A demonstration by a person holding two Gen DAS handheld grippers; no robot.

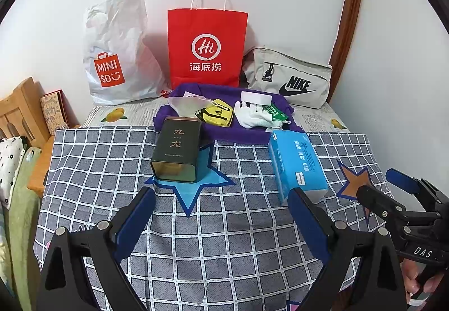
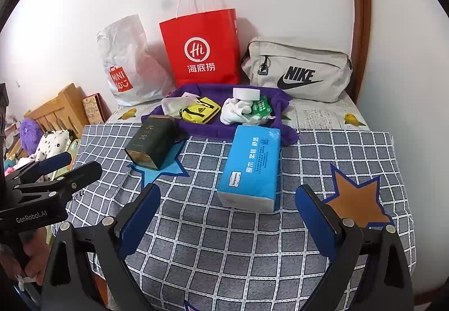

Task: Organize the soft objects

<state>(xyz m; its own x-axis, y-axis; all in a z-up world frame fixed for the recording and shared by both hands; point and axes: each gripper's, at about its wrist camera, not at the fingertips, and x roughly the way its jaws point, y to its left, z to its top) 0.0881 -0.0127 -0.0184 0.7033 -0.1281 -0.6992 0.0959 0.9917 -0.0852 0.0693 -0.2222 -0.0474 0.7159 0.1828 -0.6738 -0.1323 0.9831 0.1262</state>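
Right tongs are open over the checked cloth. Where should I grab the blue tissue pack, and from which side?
Grip the tissue pack across its long side faces near the near end, coming straight in from the front with the right tongs. It lies flat and lengthwise, pointing away, and it looks narrower than the open jaws. It is soft, so squeeze gently.

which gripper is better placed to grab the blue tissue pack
Right, probably. The blue tissue pack lies almost centred ahead of the open right gripper. From the open left gripper it lies off to the right.
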